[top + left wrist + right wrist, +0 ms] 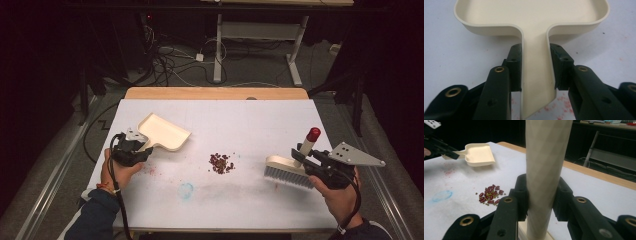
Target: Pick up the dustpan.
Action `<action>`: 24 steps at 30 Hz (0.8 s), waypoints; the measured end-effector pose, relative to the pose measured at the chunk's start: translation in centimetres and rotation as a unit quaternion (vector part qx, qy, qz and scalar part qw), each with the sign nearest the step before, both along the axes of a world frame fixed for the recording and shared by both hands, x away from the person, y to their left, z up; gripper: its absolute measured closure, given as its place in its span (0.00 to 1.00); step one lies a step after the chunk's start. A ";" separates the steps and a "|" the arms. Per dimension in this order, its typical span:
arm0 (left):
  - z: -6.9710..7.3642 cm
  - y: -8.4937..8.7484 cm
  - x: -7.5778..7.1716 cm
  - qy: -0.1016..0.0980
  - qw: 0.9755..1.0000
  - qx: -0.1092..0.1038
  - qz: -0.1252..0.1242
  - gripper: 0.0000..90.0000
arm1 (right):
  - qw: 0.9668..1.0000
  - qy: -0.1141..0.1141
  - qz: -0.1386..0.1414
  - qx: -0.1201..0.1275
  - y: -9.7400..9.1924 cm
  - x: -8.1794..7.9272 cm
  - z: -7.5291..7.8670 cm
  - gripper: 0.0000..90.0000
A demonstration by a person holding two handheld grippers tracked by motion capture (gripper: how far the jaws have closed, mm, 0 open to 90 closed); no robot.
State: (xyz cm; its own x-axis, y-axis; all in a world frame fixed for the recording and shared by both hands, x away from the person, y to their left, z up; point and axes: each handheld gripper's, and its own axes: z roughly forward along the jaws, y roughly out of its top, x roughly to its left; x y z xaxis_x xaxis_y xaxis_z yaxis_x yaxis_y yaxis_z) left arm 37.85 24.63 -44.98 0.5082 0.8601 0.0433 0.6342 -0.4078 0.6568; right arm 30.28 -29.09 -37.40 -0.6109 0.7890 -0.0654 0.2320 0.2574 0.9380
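Jaws of the left gripper (534, 72) clamped on the cream dustpan (531, 17) handle, jaws of the right gripper (540, 197) clamped on the brush (290, 167) handle, with the beans (221, 163) piled between them on the white bench (240, 120).

a white-covered table (240, 115) with a wooden far edge carries a small heap of red beans (221, 163), a faint blue ring mark (186, 190) and reddish smudges (150, 171).
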 end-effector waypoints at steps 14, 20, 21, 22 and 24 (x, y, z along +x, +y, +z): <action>0.8 -0.4 -3.7 -0.007 0.999 0.016 -0.050 0.71 | 1.000 0.004 0.002 -0.002 0.6 0.7 -0.4 0.78; 0.9 -0.2 -5.3 -0.003 0.997 0.010 -0.070 0.71 | 1.000 0.003 0.003 0.000 0.7 0.7 -0.3 0.78; 1.1 -0.1 -5.9 0.001 0.997 0.010 -0.081 0.71 | 1.000 0.003 0.001 -0.001 0.7 0.6 -0.4 0.78; 1.1 -0.1 -6.0 0.002 0.996 0.010 -0.083 0.71 | 1.000 0.002 0.002 -0.002 0.8 0.6 -0.4 0.78; 1.0 -0.1 -6.5 0.007 0.996 0.012 -0.094 0.71 | 1.000 0.002 -0.001 0.001 0.8 0.6 -0.4 0.78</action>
